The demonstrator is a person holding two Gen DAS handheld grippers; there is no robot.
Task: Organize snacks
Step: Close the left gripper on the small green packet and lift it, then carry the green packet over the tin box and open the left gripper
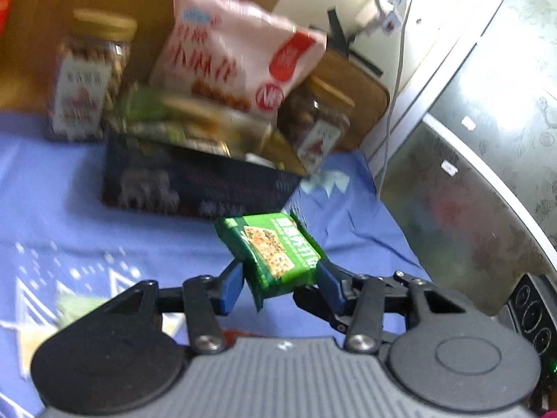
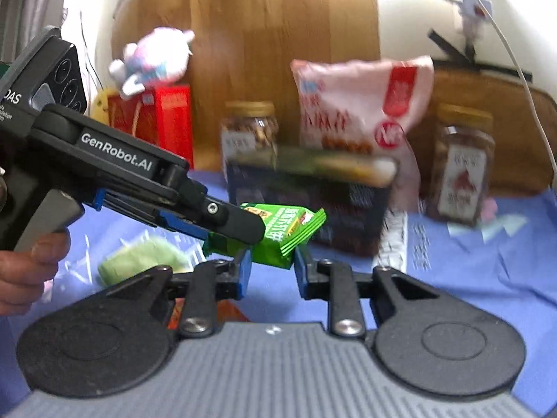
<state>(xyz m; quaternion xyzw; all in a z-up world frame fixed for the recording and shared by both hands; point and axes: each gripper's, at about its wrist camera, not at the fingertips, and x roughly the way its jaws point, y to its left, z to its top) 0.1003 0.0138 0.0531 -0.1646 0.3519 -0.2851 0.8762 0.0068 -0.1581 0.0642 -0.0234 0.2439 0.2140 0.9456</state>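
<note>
Green foil wraps the small cracker packet (image 1: pixel 278 250), pinched between the blue pads of the left gripper (image 1: pixel 278 284) and held above the blue patterned cloth (image 1: pixel 69 209); the right gripper (image 2: pixel 269 273) sits just below it, fingers (image 2: pixel 243 271) spread, not pressing; behind stands the dark snack box (image 2: pixel 313 205), a pink bag (image 2: pixel 362 104) and gold-lidded jars (image 2: pixel 463 163).

"GenRobot.AI" reads in white along the left tongs (image 2: pixel 259 231); "DAS" shows on the black device (image 2: pixel 41 80) behind it. Print on the snack packs is too blurred.
</note>
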